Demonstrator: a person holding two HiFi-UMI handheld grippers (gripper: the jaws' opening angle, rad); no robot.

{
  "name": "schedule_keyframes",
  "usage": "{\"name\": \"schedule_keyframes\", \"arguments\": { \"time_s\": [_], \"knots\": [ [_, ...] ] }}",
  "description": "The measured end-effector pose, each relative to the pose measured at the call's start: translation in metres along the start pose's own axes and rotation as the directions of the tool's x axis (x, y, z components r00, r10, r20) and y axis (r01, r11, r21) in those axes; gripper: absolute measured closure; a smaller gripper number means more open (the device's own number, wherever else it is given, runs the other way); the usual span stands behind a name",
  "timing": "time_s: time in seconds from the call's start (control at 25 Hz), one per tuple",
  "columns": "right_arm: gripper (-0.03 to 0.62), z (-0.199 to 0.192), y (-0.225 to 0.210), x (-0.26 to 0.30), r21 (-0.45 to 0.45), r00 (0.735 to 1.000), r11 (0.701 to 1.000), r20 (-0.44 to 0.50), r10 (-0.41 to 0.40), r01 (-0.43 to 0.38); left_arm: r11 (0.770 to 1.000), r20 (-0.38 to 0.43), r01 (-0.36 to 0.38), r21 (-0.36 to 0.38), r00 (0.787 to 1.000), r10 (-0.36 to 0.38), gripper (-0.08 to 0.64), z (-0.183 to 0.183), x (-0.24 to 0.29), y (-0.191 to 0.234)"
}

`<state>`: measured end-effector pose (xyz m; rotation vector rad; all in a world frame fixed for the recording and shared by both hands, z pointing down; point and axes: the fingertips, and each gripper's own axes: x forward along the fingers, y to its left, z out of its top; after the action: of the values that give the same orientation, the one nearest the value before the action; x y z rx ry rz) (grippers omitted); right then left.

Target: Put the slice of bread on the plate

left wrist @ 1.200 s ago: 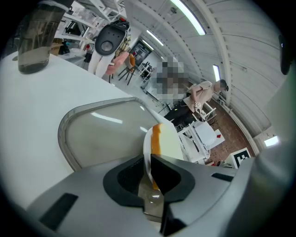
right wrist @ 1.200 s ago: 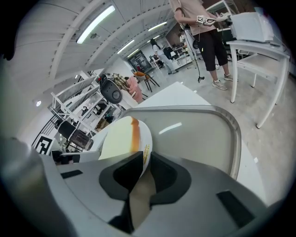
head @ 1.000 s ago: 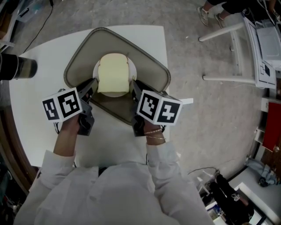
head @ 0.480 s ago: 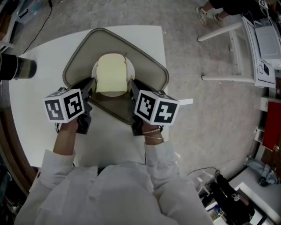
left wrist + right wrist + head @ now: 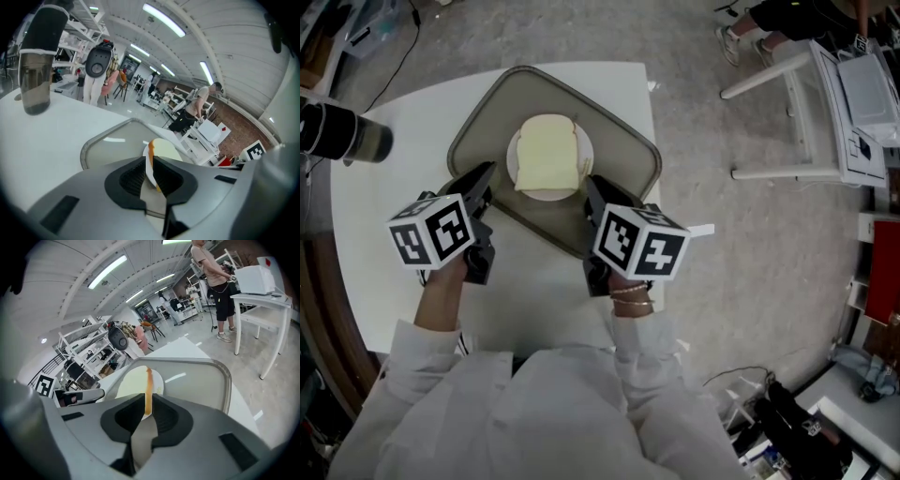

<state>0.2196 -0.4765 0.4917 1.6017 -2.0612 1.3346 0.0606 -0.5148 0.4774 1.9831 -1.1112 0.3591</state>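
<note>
A pale slice of bread (image 5: 548,155) with a thin brown crust lies flat on a small white plate (image 5: 587,150). The plate sits in a grey tray (image 5: 628,150) on the white table (image 5: 384,244). My left gripper (image 5: 488,174) points at the plate's left side, a little short of its rim. My right gripper (image 5: 591,184) is just off the plate's near right rim. Both are shut, with nothing held. In the left gripper view the bread (image 5: 164,147) shows beyond the left gripper (image 5: 149,165). The right gripper view shows the bread (image 5: 133,380) past the right gripper (image 5: 148,409).
A dark-capped cylinder (image 5: 342,136) stands at the table's left edge; the left gripper view shows it as a smoky bottle (image 5: 40,61). A white metal stand (image 5: 811,103) is on the floor to the right. A person (image 5: 213,273) stands beyond it.
Both grippers have drawn back a little from the plate's sides toward me. The bread and plate stay in the tray. The head view has shifted slightly.
</note>
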Motion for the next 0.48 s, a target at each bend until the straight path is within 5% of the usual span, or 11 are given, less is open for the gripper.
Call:
{"name": "schedule_keyframes", "arguments": {
  "time_s": [0.24,0.48],
  "knots": [
    [0.538,-0.014,0.039,-0.047,-0.071,0.998,0.997,0.047,0.045,-0.042,0.995,0.147,0.097,0.020,0.984,-0.098,0.511,0.007,-0.068,-0.027],
    [0.540,-0.027,0.091,-0.088,-0.116,0.980,0.984,0.136,0.148,-0.133,0.979,0.209,0.176,0.107,0.958,-0.195,0.538,0.000,-0.128,-0.046]
  ]
}}
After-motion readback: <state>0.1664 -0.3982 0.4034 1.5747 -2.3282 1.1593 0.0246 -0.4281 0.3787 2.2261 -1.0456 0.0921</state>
